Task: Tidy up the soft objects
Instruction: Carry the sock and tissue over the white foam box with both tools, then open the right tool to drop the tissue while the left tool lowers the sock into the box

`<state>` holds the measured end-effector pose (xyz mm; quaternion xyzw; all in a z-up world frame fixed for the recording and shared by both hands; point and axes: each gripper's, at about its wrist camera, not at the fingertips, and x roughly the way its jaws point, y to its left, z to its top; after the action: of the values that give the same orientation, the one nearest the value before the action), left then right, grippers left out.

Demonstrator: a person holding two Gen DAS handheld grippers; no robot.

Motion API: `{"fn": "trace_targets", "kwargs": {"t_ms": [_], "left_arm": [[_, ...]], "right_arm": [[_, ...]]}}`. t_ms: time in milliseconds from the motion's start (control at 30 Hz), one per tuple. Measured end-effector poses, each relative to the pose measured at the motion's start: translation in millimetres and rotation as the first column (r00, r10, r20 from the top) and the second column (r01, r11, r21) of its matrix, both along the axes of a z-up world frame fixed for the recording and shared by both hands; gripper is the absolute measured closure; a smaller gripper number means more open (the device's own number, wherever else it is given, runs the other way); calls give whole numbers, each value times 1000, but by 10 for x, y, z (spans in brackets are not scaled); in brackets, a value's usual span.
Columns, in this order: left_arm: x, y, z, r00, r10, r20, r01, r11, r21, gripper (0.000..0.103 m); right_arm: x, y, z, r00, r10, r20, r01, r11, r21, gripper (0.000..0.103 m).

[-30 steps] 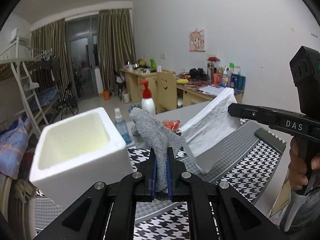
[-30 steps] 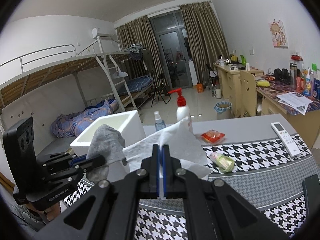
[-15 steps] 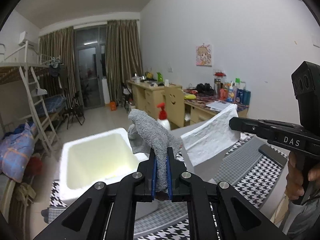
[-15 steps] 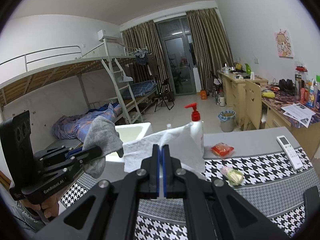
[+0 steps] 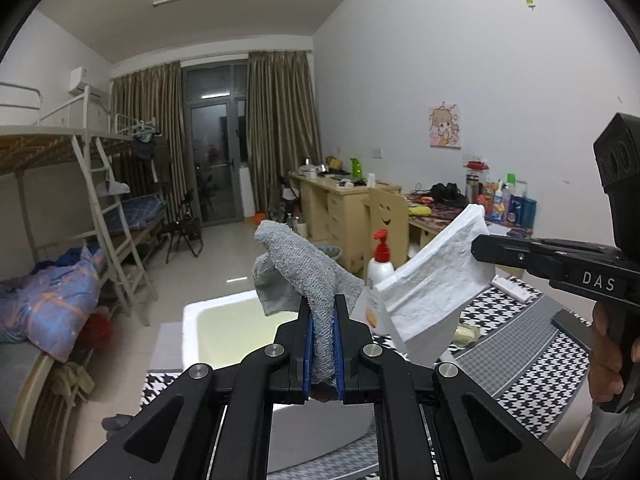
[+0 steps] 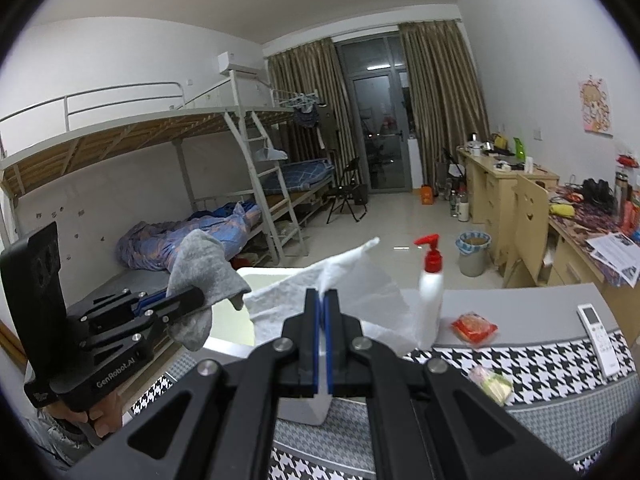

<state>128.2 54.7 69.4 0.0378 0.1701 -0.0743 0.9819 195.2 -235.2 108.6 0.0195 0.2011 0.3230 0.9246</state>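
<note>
My left gripper (image 5: pixel 323 304) is shut on a grey terry cloth (image 5: pixel 298 268) that stands up out of its jaws and flops over at the top. In the right wrist view that gripper (image 6: pixel 196 298) shows at the left with the grey cloth (image 6: pixel 200 264) hanging from it. My right gripper (image 6: pixel 323 296) is shut on a white paper towel (image 6: pixel 360 300); the same gripper (image 5: pixel 480 246) enters the left wrist view from the right, lifting the towel (image 5: pixel 432 284). Both cloths hang above the open white foam box (image 5: pixel 224 328), whose rim (image 6: pixel 264 274) peeks out behind the towel.
A pump bottle with a red top (image 6: pixel 430 280) stands behind the towel. On the grey and houndstooth table (image 6: pixel 560 392) lie a red packet (image 6: pixel 474 327), a pale wrapped item (image 6: pixel 494 385) and a white remote (image 6: pixel 600 332). A bunk bed stands left; cluttered desks line the right wall.
Both grippers rose and tilted up with their cloths, so the foam box and table sank lower in both views. The grips stayed the same.
</note>
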Motion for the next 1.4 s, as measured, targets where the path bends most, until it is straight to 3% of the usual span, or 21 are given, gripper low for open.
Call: {"fn": "trace_targets", "kwargs": {"t_ms": [767,1200,1233,1300,1333,1367,1400], "left_arm": [[-90,596,60,977,212,20,-212,977,-24,94],[-155,802,-6,971,238,13,-237,971,-29,94],[-153,807,-10,971,240,12,-239,970,-31,94],[-151,803,-9,970,243,10,-243,970,-29,94],[-147,810,-13,969,247,9,-247,969,-31,94],[-142,818,-16,969,248,7,-248,968,-33,94],[-139,818,-22,969,247,5,-246,969,-32,94]], "right_arm": [[223,771,67,988,155,-11,-156,986,-58,99],[424,1171,-214,978,164,-125,-181,974,-138,98],[442,1197,-241,977,160,-139,-180,973,-145,96],[454,1237,-297,976,157,-151,-182,969,-168,74],[458,1249,-331,976,155,-152,-181,967,-178,44],[450,1246,-352,978,151,-145,-177,967,-183,22],[433,1240,-368,980,146,-135,-170,967,-191,19]]}}
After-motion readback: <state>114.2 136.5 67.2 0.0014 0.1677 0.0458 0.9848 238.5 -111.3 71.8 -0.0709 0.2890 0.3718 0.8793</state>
